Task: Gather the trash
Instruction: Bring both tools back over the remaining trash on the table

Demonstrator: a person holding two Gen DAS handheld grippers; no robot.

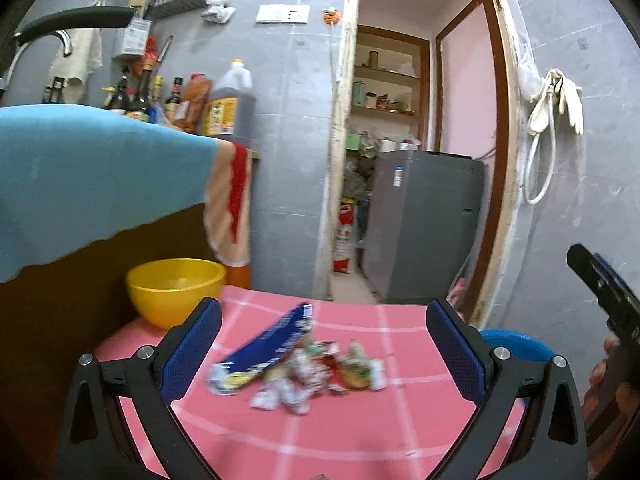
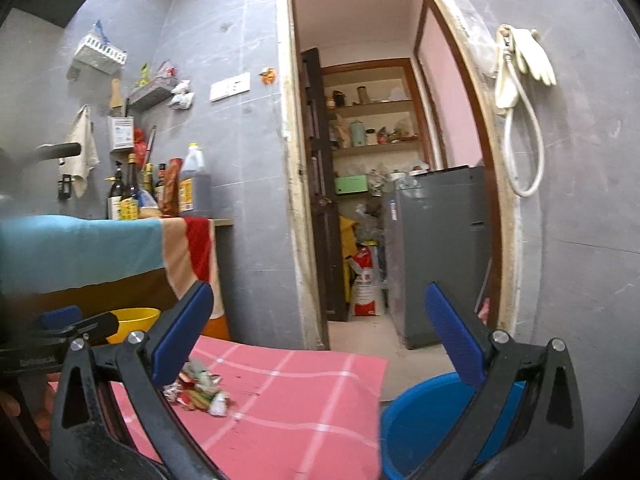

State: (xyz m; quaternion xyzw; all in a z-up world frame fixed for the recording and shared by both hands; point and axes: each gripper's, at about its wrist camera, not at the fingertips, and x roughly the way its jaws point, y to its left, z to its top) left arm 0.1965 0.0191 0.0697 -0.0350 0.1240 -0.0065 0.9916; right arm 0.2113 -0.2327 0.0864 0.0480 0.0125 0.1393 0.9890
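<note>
Both tools are spread wide and hold nothing. Just ahead of the left tool (image 1: 324,344), between its blue pads, the trash pile (image 1: 298,372) of crumpled wrappers lies on the pink checked worktop (image 1: 360,432), a blue packet (image 1: 272,340) leaning on it. The step in hand looks like the approach before a first pick; next, one tool must descend and close on a wrapper. Past the left pad stands a yellow bowl (image 1: 176,288). Only the right wrist view shows the blue bin (image 2: 424,424) beneath the right tool (image 2: 320,344), with the pile beside its left pad.
</note>
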